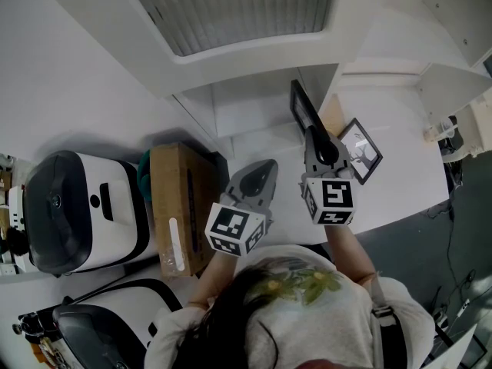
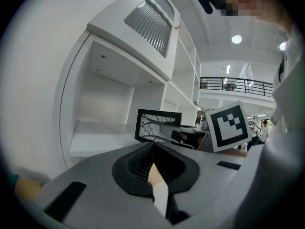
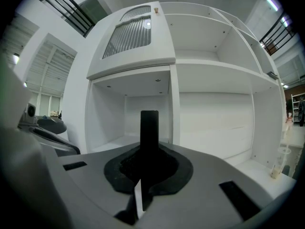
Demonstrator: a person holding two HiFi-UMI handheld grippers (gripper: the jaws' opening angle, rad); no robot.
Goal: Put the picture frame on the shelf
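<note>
A black picture frame (image 1: 302, 108) is held upright and edge-on in front of the white shelf (image 1: 254, 106), with my right gripper (image 1: 314, 135) shut on its lower edge. In the right gripper view the frame (image 3: 149, 128) rises as a dark bar out of the right gripper (image 3: 147, 163), before the shelf's lower left compartment (image 3: 128, 118). In the left gripper view the frame (image 2: 157, 125) shows a branch print. My left gripper (image 1: 264, 169) hangs just left of the right one, shut and empty, as the left gripper (image 2: 153, 165) view confirms.
A second framed picture (image 1: 360, 151) lies flat to the right of the held one. A cardboard box (image 1: 181, 206) and a white-and-black machine (image 1: 77, 210) stand to the left. A louvred cabinet door (image 1: 231, 6) sits above the compartments. A clear cup (image 3: 279, 163) stands on the lower right shelf.
</note>
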